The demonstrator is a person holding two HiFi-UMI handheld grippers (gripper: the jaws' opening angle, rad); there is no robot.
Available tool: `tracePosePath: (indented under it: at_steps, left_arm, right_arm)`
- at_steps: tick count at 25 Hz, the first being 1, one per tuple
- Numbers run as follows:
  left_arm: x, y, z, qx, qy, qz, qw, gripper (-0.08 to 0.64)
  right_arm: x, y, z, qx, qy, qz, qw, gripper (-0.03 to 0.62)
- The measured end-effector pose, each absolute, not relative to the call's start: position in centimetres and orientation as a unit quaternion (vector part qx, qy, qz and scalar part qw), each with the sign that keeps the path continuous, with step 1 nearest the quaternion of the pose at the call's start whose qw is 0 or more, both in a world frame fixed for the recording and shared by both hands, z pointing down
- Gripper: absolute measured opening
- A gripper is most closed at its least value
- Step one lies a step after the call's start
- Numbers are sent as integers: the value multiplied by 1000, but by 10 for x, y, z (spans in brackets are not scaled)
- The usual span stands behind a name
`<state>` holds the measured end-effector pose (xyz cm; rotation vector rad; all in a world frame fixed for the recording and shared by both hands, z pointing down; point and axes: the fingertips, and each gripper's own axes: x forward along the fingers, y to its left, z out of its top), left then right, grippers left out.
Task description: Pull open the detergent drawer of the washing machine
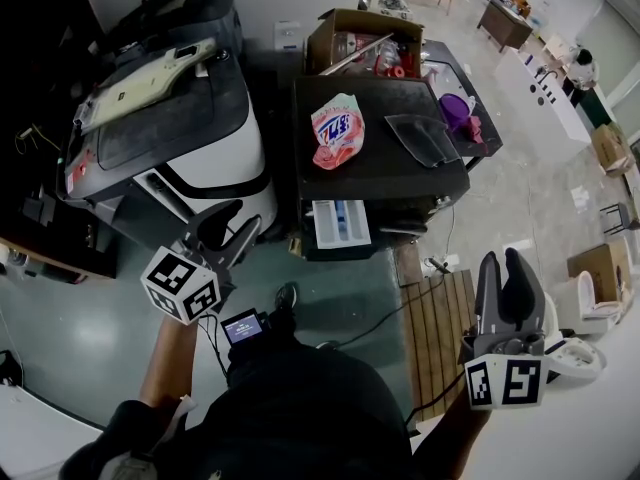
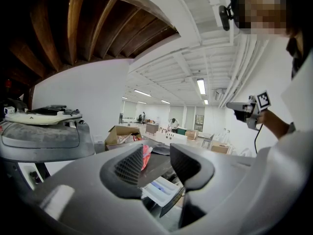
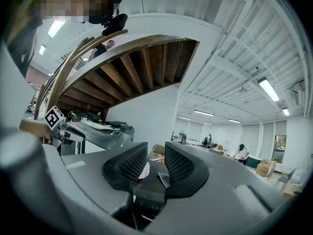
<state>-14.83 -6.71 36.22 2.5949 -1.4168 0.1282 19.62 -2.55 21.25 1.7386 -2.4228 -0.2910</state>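
We see the white plastic detergent drawer [image 1: 340,223] mid-frame, nearer our left gripper [image 1: 238,220] (jaws apart, empty) than our right gripper [image 1: 502,260], jaws together.

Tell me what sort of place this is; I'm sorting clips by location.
Probably a workshop or test hall: a black washing machine with a brown cardboard box of clutter behind it, long ceiling strip lights overhead.

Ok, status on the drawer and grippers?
Left gripper open, empty. Right gripper shut, empty. Detergent drawer already pulled out. Pouch on machine top, clear of it.
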Motion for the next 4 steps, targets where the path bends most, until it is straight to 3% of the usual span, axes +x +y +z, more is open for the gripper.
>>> tracePosePath:
  at_steps: [4]
  left_arm:
    - [-150, -65, 362, 873, -478, 43, 91, 178]
  right_arm:
    - [194, -24, 213, 577, -808, -96, 73, 112]
